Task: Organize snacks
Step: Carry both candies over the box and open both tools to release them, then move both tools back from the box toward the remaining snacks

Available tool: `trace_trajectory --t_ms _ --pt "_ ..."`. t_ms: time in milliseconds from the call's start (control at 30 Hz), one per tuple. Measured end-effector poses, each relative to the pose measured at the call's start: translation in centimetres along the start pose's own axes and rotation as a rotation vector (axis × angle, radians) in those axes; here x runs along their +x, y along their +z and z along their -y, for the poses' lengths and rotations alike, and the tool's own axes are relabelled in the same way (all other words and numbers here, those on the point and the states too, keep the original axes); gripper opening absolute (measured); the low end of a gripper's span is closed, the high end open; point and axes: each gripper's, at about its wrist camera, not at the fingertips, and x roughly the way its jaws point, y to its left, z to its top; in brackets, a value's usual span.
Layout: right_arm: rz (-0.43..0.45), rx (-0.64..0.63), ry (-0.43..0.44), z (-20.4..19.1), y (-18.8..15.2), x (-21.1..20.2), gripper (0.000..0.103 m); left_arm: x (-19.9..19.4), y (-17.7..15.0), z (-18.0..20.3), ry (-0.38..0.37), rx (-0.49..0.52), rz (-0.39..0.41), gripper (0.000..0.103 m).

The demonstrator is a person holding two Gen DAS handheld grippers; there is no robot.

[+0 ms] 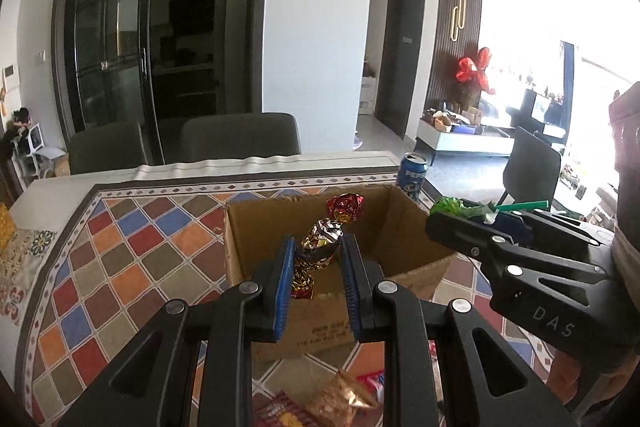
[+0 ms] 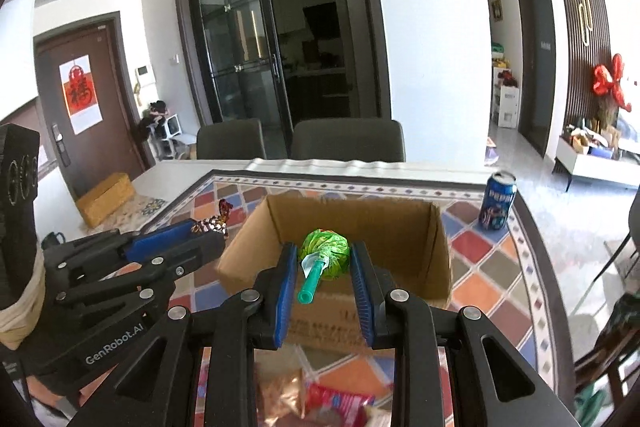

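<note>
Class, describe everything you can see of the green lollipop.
The green lollipop has a round head in crinkled, shiny green wrapper and a hollow teal stick pointing back toward the camera. The right gripper is shut on its head, blue pads pressing both sides. It hangs in the air in front of the open cardboard box, touching nothing else.

Crinkled glossy foil candy [image 1: 320, 241]; matt cardboard box [image 1: 404, 227]; shiny metal can [image 2: 497, 202].

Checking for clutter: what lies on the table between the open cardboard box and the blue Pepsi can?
Nothing: only bare patterned tablecloth lies between the open cardboard box and the blue Pepsi can, as the right wrist view shows.
</note>
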Motion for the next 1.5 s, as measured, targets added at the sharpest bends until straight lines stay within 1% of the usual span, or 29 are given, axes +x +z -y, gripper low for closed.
trace_trajectory --t_ms 67,167,300,400,500,567,633,667,700,733,867,1133,1233,1333,1400,1500 --pt "-0.01 -0.004 -0.003 0.2 0.7 0.8 0.028 0.9 0.6 -0.2 0.01 0.002 -0.005 0.024" --pt "-0.042 0.013 0.016 0.9 1.8 2.4 0.028 2.2 1.1 -0.5 0.014 -0.002 -0.028 0.024" --pt "-0.077 0.03 0.011 1.6 2.4 4.6 0.028 4.7 1.7 -1.1 0.025 -0.009 -0.077 0.024" --pt "-0.105 0.031 -0.005 1.9 2.4 6.0 0.028 6.1 2.0 -1.5 0.013 -0.026 -0.113 0.024" --pt "-0.136 0.036 -0.016 2.3 2.2 7.2 0.028 7.5 2.1 -1.7 0.022 -0.032 -0.142 0.024" --pt "-0.155 0.041 -0.026 2.8 2.1 7.9 0.028 7.8 2.2 -1.6 0.026 -0.039 -0.153 0.028" --pt "-0.152 0.043 -0.049 3.0 2.2 7.9 0.031 7.6 2.1 -1.5 0.045 -0.033 -0.15 0.051" --pt "-0.158 0.039 -0.064 3.1 2.1 7.8 0.041 7.2 1.9 -1.4 0.061 -0.025 -0.139 0.054" --pt "-0.158 0.037 -0.079 3.0 2.1 7.5 0.045 7.0 1.8 -1.3 0.071 -0.017 -0.134 0.054" --pt "-0.147 0.033 -0.1 3.0 1.9 7.1 0.045 6.5 1.5 -1.0 0.08 0.0 -0.13 0.054" --pt "-0.135 0.0 -0.122 2.6 1.1 5.6 0.045 5.3 0.7 -0.5 0.083 0.028 -0.128 0.056" --pt "-0.132 -0.008 -0.112 2.1 0.1 3.1 0.045 2.1 -1.0 0.5 0.065 0.049 -0.102 0.058" --pt "-0.134 0.002 -0.1 1.9 -0.6 2.1 0.046 1.2 -1.6 0.9 0.05 0.049 -0.101 0.06" --pt "-0.139 0.005 -0.108 1.9 -1.5 1.4 0.046 0.6 -2.2 1.2 0.039 0.047 -0.11 0.061" --pt "-0.144 0.004 -0.117 1.8 -1.9 1.2 0.051 0.4 -2.7 1.5 0.029 0.052 -0.12 0.061" --pt "-0.157 0.018 -0.123 1.9 -2.8 0.7 0.052 0.1 -3.5 1.9 0.023 0.063 -0.13 0.061"
